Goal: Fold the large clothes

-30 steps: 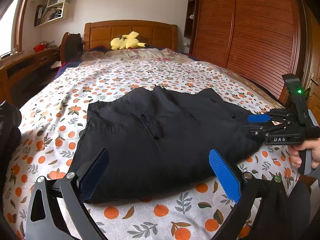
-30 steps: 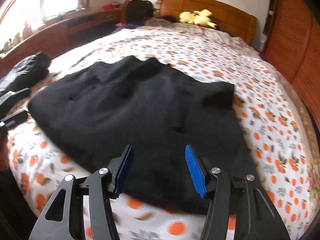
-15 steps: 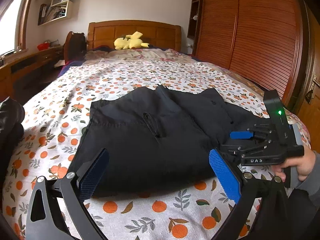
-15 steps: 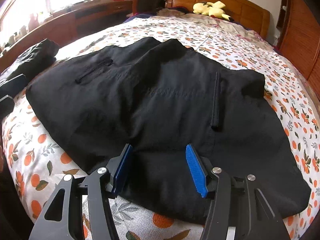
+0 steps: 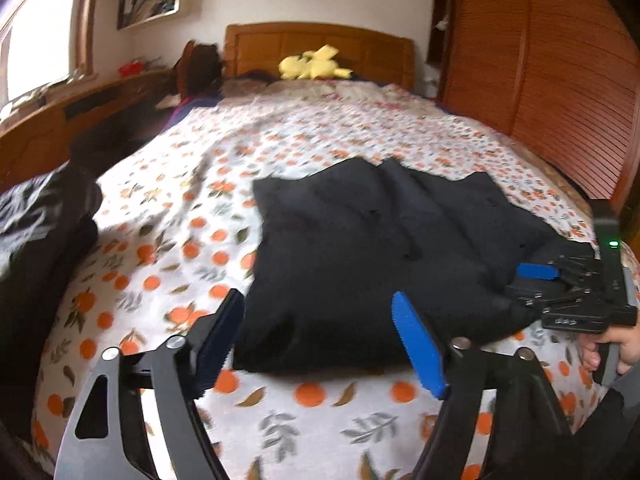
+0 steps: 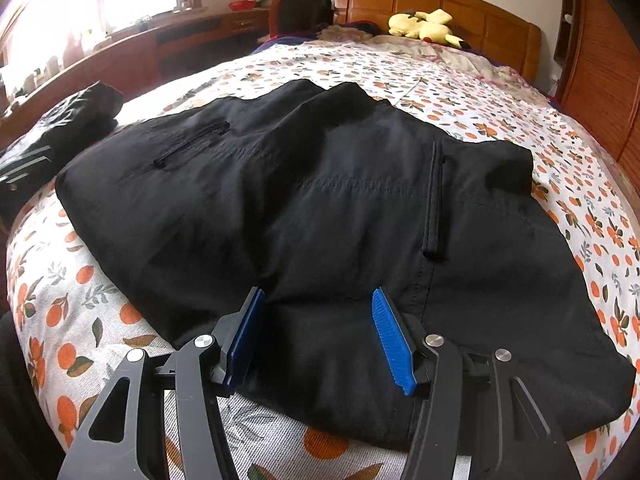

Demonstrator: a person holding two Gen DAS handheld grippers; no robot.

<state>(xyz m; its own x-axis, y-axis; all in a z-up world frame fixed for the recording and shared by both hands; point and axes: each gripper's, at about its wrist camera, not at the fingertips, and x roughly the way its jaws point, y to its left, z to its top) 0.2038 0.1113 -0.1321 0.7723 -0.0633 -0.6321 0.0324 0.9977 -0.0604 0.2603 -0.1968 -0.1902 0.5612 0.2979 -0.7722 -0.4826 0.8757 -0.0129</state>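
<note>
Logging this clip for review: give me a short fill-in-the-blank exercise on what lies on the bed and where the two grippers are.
1. The garment spread on the bedspread is ____ in colour.
2. The soft toy by the headboard is ____.
3. The bedspread is printed with small ____ fruits and leaves.
4. The right gripper sits at the garment's ____ edge, as does the closing left gripper.

Missing words: black; yellow; orange; near

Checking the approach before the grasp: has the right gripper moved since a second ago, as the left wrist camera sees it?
Yes. The right gripper has come down from beside the wardrobe onto the black garment's near right edge.
</note>
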